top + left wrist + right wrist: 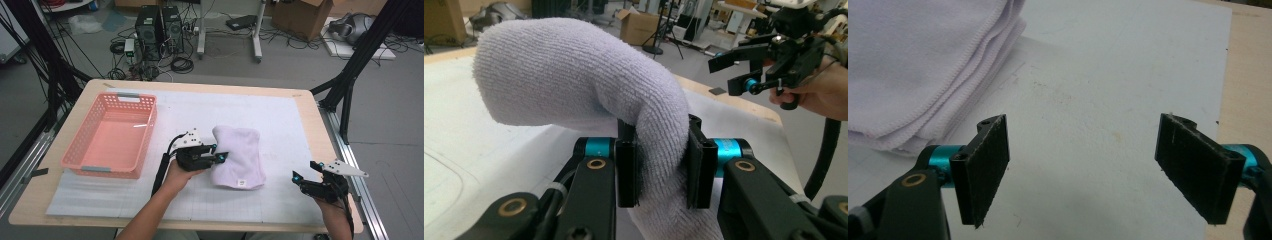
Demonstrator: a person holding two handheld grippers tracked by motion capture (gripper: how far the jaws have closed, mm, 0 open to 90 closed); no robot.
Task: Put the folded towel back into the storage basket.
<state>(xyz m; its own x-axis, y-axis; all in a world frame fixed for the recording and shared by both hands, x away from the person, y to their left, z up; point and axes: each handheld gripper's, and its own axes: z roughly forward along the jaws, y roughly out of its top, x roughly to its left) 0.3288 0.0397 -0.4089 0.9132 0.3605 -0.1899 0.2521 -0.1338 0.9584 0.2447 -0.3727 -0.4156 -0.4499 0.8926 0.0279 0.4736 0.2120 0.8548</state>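
Note:
A folded white towel (237,156) lies on the white mat in the middle of the table. My left gripper (220,152) is at the towel's left edge, shut on a thick fold of it. In the left gripper view the towel (574,70) bulges up over the jaws and is pinched between the pads (626,172). My right gripper (304,175) hovers near the table's right front corner, apart from the towel. Its jaws stand wide open with nothing between them (1083,175); the towel's stitched folded edge (923,85) lies at the upper left.
A pink plastic basket (80,155) with nothing in it stands at the left of the table. The white mat (280,120) covers most of the wooden tabletop. Beyond the far edge are computer towers, cables and cardboard boxes on the floor.

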